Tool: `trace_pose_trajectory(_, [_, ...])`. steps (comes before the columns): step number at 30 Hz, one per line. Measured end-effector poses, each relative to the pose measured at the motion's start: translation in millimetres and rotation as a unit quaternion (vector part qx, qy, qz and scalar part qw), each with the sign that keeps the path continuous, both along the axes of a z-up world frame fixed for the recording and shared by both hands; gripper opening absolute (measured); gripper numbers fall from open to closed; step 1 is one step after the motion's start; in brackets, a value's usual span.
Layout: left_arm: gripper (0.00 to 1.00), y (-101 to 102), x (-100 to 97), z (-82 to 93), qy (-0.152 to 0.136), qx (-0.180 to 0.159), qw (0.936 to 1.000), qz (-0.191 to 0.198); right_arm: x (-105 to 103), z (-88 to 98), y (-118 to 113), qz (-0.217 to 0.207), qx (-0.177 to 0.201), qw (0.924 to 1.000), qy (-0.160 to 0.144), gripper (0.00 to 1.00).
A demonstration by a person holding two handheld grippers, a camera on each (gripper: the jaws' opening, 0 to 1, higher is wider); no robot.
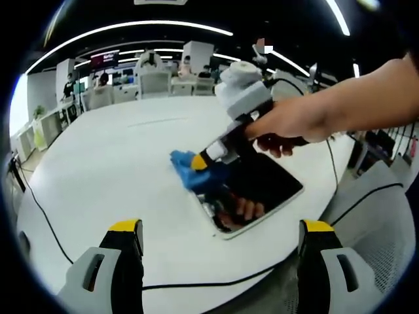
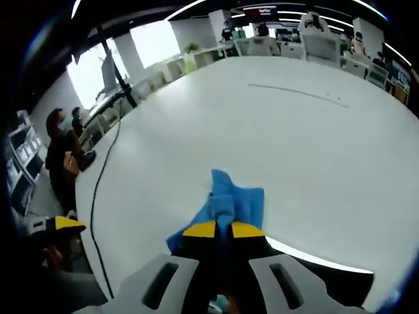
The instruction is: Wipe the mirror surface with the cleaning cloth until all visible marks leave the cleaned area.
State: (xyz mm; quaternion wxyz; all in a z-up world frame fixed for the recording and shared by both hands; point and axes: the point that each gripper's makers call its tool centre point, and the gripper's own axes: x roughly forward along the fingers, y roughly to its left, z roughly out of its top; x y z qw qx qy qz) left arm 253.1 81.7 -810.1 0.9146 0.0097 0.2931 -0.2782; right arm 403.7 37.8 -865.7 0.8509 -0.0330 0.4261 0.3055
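Note:
A rectangular mirror lies flat on the white table, its dark glass reflecting a hand. My right gripper, held by a person's hand, is shut on a blue cleaning cloth and presses it on the mirror's left corner. In the right gripper view the right gripper pinches the blue cloth between its yellow-tipped jaws, with the mirror's edge just below. My left gripper hangs open over the table's near edge, nothing between its jaws.
A black cable runs along the table's near left edge. Another cable trails over the table. Office desks and chairs stand beyond the far side. People sit at the left. A grey chair stands at the right.

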Motion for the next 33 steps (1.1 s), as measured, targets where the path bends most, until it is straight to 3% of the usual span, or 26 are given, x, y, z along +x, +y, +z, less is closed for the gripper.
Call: trace_pose_trajectory(33, [0.99,-2,-2.3,-1.9,0.003,0.005,1.0,-0.005,-4,-1.3,-32,0.004,-0.02,0.9998,-0.008,0.01])
